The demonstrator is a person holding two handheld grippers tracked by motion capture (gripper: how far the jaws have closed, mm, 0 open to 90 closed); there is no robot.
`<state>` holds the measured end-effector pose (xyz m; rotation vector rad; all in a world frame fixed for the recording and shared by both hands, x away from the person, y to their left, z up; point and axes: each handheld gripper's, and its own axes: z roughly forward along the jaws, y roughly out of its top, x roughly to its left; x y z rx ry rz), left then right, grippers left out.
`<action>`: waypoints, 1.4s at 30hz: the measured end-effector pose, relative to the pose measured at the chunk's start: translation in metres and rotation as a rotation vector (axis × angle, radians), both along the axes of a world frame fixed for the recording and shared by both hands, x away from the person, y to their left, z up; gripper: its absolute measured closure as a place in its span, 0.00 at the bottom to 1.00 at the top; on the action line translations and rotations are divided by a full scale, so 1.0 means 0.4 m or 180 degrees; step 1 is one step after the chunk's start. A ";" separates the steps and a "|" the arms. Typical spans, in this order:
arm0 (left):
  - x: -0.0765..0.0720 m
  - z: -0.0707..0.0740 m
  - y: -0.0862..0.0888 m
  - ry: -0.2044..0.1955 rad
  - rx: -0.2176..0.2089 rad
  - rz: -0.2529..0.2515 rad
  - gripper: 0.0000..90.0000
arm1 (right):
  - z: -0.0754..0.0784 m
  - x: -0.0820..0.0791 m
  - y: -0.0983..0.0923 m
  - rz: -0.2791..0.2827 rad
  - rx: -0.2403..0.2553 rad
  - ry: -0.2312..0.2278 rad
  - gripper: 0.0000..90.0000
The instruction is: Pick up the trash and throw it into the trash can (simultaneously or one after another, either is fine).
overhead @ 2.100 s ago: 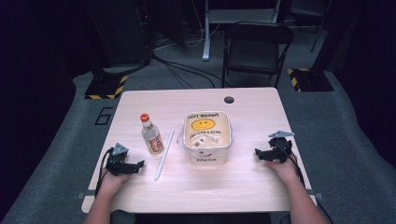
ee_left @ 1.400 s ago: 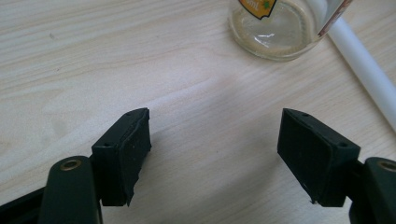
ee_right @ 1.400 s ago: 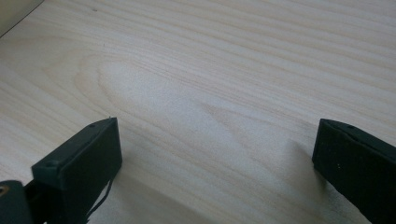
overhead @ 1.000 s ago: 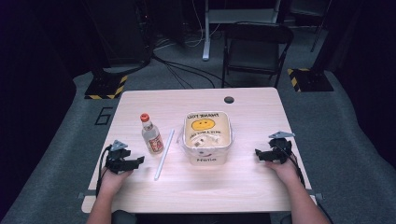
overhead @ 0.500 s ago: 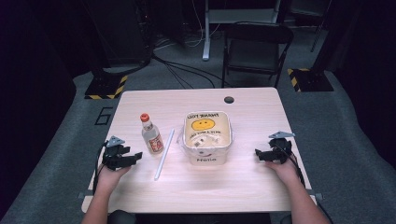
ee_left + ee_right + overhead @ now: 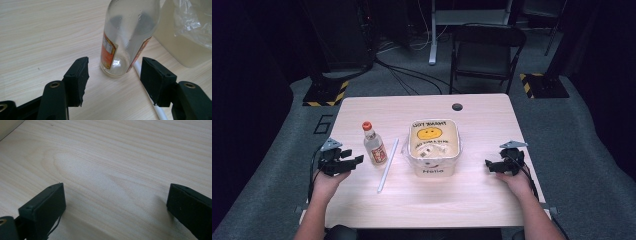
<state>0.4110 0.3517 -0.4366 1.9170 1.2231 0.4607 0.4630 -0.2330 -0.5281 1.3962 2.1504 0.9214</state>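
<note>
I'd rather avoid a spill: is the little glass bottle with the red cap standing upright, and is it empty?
Upright and apparently empty: the clear glass bottle stands on its base, see-through to the bottom.

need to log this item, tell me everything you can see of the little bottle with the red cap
The bottle is small, of clear glass, with a red cap and an orange, white and red label round its body. It looks almost empty, with droplets inside the glass. It stands upright on the wooden table, left of the white tub, with the white tube lying close beside its base. The left gripper faces it, jaws open and short of the glass; nothing grips it.
</note>
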 end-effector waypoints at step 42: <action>0.053 0.136 -0.065 -0.0263 -0.0003 -0.0224 0.47 | 0.000 0.000 0.000 -0.0005 -0.0003 -0.0005 0.02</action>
